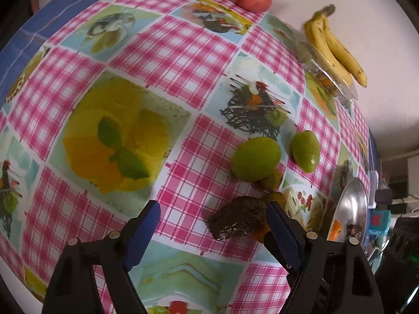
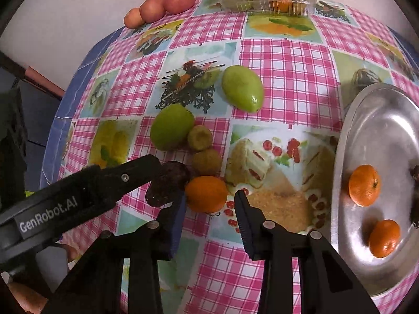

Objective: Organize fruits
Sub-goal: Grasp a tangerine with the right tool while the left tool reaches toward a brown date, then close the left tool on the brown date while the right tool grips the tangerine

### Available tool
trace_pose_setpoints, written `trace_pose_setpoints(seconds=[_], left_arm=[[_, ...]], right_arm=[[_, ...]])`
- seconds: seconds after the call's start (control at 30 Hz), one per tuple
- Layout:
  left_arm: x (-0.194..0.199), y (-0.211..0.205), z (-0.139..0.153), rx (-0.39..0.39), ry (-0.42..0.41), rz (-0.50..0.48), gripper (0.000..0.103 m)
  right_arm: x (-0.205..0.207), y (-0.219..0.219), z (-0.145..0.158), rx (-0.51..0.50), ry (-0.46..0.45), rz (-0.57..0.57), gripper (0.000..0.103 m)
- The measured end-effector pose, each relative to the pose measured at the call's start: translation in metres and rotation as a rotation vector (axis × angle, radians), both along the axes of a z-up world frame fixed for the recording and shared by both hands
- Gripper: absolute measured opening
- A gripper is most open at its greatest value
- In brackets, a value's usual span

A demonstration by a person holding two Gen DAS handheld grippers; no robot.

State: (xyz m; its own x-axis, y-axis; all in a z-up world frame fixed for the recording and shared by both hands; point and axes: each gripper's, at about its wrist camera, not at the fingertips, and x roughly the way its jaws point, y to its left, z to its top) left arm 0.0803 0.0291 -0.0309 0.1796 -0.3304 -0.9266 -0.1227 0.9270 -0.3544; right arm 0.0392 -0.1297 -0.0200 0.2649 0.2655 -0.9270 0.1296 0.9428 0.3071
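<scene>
From the left wrist camera we see our left gripper (image 1: 213, 225) with its jaws spread wide, gripping nothing; the dark wrinkled avocado (image 1: 238, 221) lies between the fingers, against the right one; at one o'clock from it sit two smooth green mangoes (image 1: 255, 158); yellow bananas (image 1: 337, 49) rest on a clear plastic box (image 1: 324, 73) at the far edge.

From the right wrist camera, our right gripper (image 2: 210, 204) stands open around a round orange mandarin (image 2: 207, 194); the shiny steel plate (image 2: 387, 120) at three o'clock holds two mandarins (image 2: 364, 185); two small brownish-green kiwis (image 2: 200, 137) lie at twelve o'clock on the pink checked tablecloth (image 2: 288, 60).
</scene>
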Motion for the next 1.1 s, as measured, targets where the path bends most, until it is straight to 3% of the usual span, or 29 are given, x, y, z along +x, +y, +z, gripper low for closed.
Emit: trace_pose_setpoints(seconds=[0.1, 0.47, 0.57, 0.93, 1.1], left_arm=[[-0.002, 0.005, 0.001, -0.006, 0.000, 0.026, 0.085], [-0.008, 0.009, 0.013, 0.002, -0.017, 0.057, 0.085], [-0.010, 0.007, 0.016, 0.008, -0.024, 0.049, 0.085], [-0.008, 0.002, 0.013, 0.071, -0.037, 0.034, 0.085], [-0.007, 0.001, 0.008, 0.059, -0.023, 0.036, 0.084]], right_arm=[[-0.001, 0.000, -0.001, 0.032, -0.008, -0.008, 0.033], [-0.006, -0.015, 0.004, 0.019, -0.015, -0.052, 0.033], [-0.009, -0.025, 0.010, 0.019, -0.034, -0.079, 0.027], [-0.013, -0.035, 0.010, -0.020, -0.034, -0.099, 0.027], [-0.014, -0.044, 0.014, -0.025, -0.049, -0.129, 0.027]])
